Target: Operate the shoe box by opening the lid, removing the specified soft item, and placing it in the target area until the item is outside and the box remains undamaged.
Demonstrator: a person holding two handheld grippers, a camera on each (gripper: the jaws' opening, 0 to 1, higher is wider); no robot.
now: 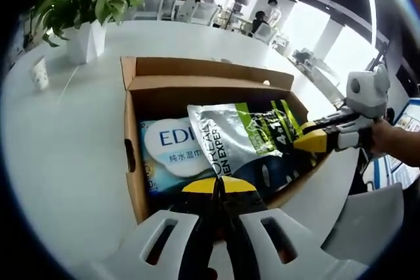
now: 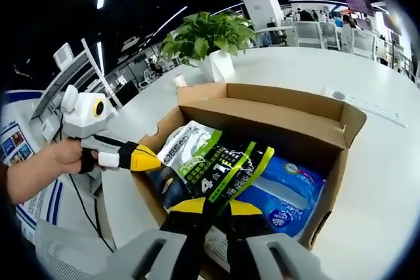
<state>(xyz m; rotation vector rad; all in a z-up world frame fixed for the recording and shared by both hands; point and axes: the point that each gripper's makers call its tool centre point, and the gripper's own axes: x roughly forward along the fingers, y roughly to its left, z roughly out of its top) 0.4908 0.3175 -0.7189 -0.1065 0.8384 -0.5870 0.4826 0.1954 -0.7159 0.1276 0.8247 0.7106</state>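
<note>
The brown shoe box point(image 1: 197, 83) point(image 2: 275, 113) stands on the white table with its lid folded back. Inside, a silver, green and black soft pouch point(image 1: 230, 139) point(image 2: 210, 162) lies tilted over a blue wet-wipes pack point(image 1: 167, 152) point(image 2: 289, 188). My left gripper point(image 1: 218, 185) is shut on the pouch's near edge by the box wall; in the right gripper view it point(image 2: 157, 160) comes in from the left. My right gripper point(image 2: 216, 206) is shut on the pouch's other end; in the left gripper view it point(image 1: 303, 141) reaches in from the right.
A potted plant point(image 1: 92, 4) point(image 2: 210, 37) and a paper cup point(image 1: 39, 73) point(image 2: 178, 81) stand on the white table point(image 1: 65, 155) beyond the box. Hands point(image 1: 394, 142) point(image 2: 59, 159) hold the grippers. Chairs and desks lie farther back.
</note>
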